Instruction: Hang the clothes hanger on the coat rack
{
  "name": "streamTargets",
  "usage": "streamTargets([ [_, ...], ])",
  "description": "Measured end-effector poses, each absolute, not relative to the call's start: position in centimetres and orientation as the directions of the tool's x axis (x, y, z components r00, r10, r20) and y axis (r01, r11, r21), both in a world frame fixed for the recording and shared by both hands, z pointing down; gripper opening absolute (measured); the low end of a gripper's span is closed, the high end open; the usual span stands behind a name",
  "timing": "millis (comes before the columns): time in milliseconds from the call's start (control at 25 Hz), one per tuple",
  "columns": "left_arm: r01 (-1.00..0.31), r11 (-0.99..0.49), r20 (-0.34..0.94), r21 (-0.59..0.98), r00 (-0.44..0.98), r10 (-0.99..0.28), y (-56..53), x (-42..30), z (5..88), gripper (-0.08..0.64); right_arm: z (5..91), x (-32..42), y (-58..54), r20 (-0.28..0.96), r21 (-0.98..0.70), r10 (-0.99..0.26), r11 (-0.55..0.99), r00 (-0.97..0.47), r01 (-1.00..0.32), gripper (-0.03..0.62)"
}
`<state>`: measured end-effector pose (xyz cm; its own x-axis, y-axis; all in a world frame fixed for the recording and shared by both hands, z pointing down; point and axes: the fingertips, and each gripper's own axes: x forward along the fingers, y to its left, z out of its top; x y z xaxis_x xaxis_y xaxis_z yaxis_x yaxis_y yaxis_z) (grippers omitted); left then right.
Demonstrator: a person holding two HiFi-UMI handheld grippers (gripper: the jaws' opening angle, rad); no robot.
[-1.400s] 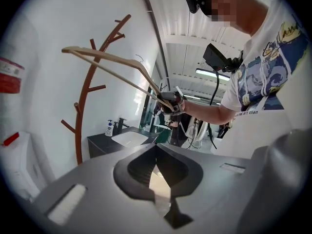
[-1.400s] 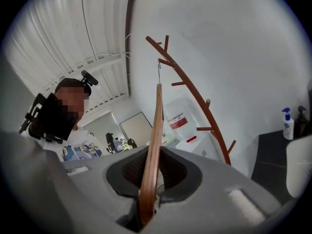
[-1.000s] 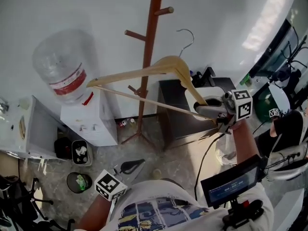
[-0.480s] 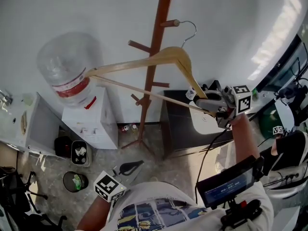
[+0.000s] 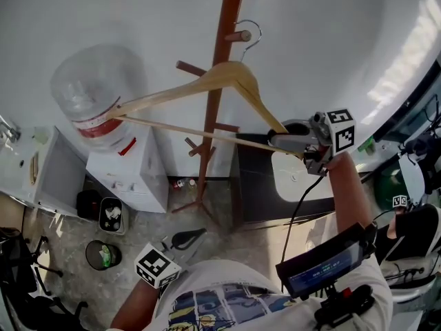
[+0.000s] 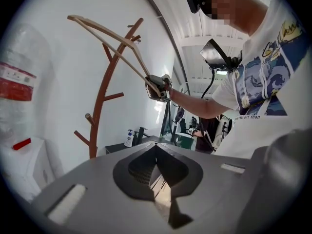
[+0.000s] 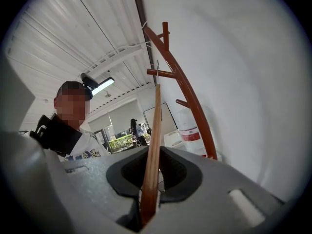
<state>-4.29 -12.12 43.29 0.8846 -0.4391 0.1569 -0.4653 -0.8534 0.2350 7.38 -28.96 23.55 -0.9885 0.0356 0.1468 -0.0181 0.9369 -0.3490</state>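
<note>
A wooden clothes hanger (image 5: 207, 88) with a metal hook (image 5: 251, 30) hangs in the air in front of the brown coat rack (image 5: 219, 81). My right gripper (image 5: 279, 142) is shut on the hanger's right end, where the arm and the bar meet. The hook is right at the tip of an upper peg (image 5: 238, 36); I cannot tell whether it rests on it. In the right gripper view the hanger (image 7: 153, 145) runs up from between the jaws toward the coat rack (image 7: 190, 101). My left gripper (image 5: 185, 240) is held low by the person's body, shut and holding nothing.
A water dispenser (image 5: 131, 171) with a large bottle (image 5: 93, 92) stands left of the rack, against the white wall. A dark cabinet (image 5: 258, 185) stands to the rack's right. Two small bins (image 5: 110, 216) sit on the floor at the left.
My right gripper has carried the hanger up and to the left, toward the rack. The hook has come from right of the pole to the upper peg's tip. The left gripper stays low.
</note>
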Motion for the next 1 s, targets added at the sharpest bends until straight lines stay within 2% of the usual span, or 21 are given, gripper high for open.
streamTargets([
  [520,-0.502,-0.828,0.175,0.25,0.864,-0.472,-13.8,-2.1,43.8,0.003,26.1,6.5,-31.4,0.202,-0.381,0.129,0.924,-0.971,0.043,0.043],
  [1000,-0.512,-0.822,0.196,0.249,0.858,-0.475,-14.0,-0.8,43.7,0.003,27.2,7.1,-33.4,0.201,-0.37,0.106,0.929,-0.974,0.024,0.044],
])
